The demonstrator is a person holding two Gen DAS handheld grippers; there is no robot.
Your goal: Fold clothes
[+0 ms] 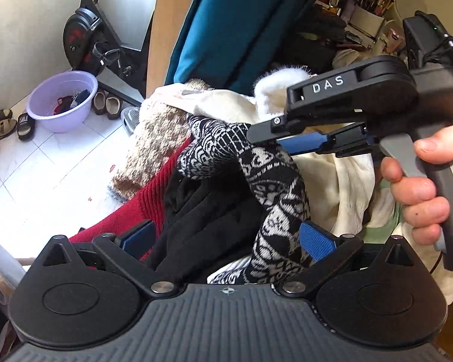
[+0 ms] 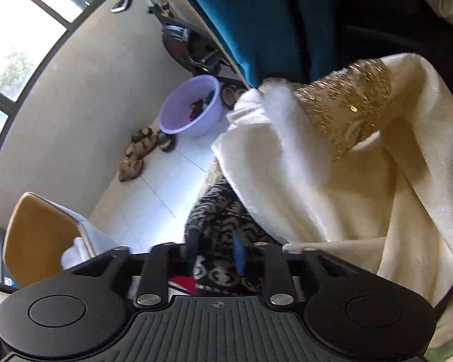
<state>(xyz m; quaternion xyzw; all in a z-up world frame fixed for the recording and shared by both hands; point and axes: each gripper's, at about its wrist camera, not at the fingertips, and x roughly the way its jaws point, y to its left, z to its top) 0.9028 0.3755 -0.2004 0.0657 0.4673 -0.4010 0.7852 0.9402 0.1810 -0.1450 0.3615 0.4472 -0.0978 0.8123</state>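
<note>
Clothes pile mid-sort, both tongs down in the heap

Going left to right: lilac basin [image 1: 64, 99] sits on the white tiled floor [image 1: 45, 175] with sandals [image 1: 3, 126] just beside it, then the pile starts with a fuzzy tan knit [image 1: 154, 150], a red knit [image 1: 136, 211] and something black [image 1: 208, 205]. The left tongs [image 1: 226, 238] are spread wide around the black-and-white patterned garment [image 1: 271, 187], pads not pressing on it. The right tongs [image 1: 290, 140] come in from the right side, a hand [image 1: 419, 187] on the trigger, pads nearly together on that same patterned garment [image 2: 217, 229]. Further right lies a cream robe [image 2: 332, 187] with gold sequin trim [image 2: 347, 105]
</note>
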